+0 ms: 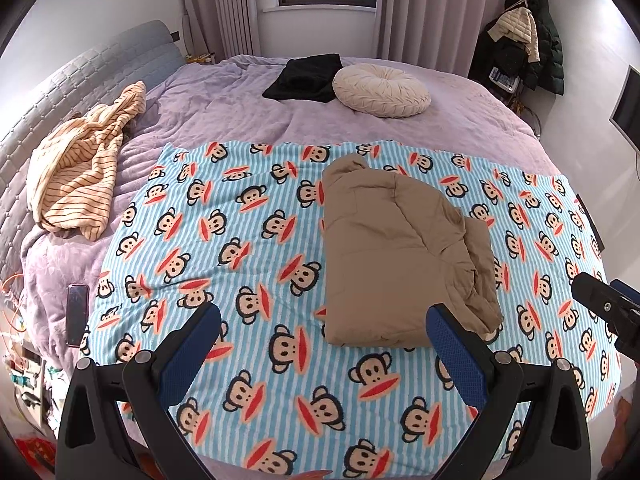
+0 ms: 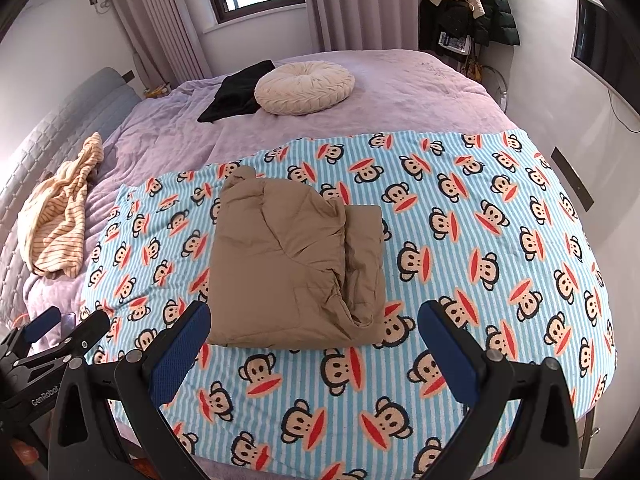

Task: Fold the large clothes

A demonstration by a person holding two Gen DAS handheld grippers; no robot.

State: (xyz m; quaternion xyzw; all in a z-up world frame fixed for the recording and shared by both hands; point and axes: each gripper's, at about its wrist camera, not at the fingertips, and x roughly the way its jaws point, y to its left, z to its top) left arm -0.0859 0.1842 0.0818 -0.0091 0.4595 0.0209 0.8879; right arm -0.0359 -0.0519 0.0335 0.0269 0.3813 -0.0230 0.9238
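Observation:
A tan padded garment (image 1: 400, 256) lies folded into a compact rectangle on the blue striped monkey-print blanket (image 1: 240, 240); it also shows in the right wrist view (image 2: 288, 264) on the blanket (image 2: 480, 240). My left gripper (image 1: 324, 328) is open and empty, held above the blanket just short of the garment's near edge. My right gripper (image 2: 314, 328) is open and empty, also just short of that edge. The right gripper's tip (image 1: 600, 304) shows at the right edge of the left wrist view; the left gripper (image 2: 60, 332) shows at lower left of the right wrist view.
A cream striped garment (image 1: 80, 168) lies crumpled at the left by the grey headboard (image 1: 60, 80). A black folded garment (image 1: 304, 78) and a round cream cushion (image 1: 380, 90) lie at the far side of the purple bed cover (image 1: 224, 100). A phone (image 1: 77, 314) lies at the left. Coats (image 1: 528, 36) hang at the back right.

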